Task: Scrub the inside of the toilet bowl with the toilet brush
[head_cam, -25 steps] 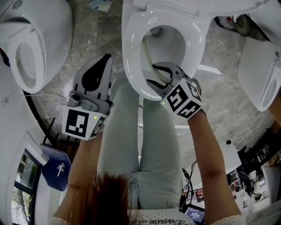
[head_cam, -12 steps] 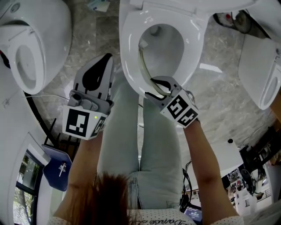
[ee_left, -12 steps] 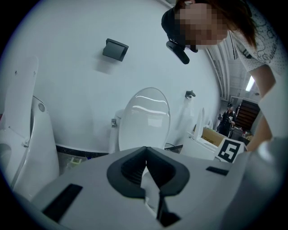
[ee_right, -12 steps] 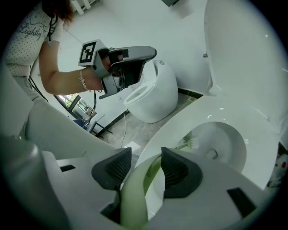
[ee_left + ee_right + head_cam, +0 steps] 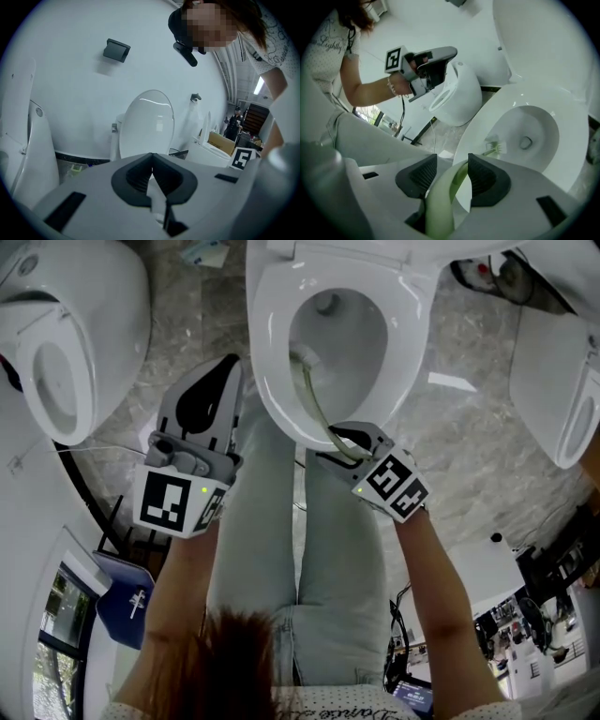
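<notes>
Toilet brush [image 5: 314, 397], one, pale green: its head sits inside the toilet bowl [image 5: 267, 381], its handle clenched by the right gripper [image 5: 343, 441] at the bowl's near rim. The left gripper [image 5: 220, 381], jaws pressed together and empty, hovers left of the bowl. Only the head view shows two other toilets [image 5: 66, 352] flanking the bowl; the right gripper view shows the bristles [image 5: 497, 149].

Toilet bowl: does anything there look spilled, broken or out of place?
Nothing stands out. The toilet bowl looks intact with no spill, and the toilet brush, held in the right hand-held gripper, has its head down inside the bowl, by the inner wall.

Glossy ceramic toilet bowl [image 5: 366, 348], polished marbled floor [image 5: 469, 432].
</notes>
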Demonstrator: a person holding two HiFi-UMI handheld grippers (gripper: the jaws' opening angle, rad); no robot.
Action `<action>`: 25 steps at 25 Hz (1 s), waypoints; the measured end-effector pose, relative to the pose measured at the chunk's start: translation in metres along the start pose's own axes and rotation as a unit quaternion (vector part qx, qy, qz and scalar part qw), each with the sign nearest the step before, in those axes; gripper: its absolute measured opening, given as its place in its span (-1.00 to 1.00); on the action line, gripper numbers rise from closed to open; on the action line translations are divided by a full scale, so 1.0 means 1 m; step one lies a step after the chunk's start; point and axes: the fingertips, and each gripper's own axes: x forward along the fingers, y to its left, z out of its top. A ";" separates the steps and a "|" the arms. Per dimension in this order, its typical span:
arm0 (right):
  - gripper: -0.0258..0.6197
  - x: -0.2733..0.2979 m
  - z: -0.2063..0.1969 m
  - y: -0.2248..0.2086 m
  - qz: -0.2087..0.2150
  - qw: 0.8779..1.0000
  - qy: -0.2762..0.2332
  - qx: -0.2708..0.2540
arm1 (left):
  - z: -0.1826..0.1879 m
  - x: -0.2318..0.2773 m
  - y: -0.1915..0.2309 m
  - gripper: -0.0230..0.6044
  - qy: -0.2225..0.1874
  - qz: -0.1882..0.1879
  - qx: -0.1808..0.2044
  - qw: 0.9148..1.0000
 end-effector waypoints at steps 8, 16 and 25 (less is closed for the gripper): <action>-0.33 -0.024 0.008 -0.035 -0.010 0.952 -0.137 0.272 | 0.001 0.000 -0.007 -0.91 0.002 -0.003 0.004 1.000; -0.34 -0.050 -0.018 -0.046 -0.043 0.933 -0.135 0.330 | 0.002 0.004 -0.014 -0.91 0.001 -0.006 0.006 1.000; -0.34 -0.053 -0.021 -0.046 -0.093 0.961 -0.073 0.250 | 0.002 0.002 -0.017 -0.91 0.000 -0.006 0.008 1.000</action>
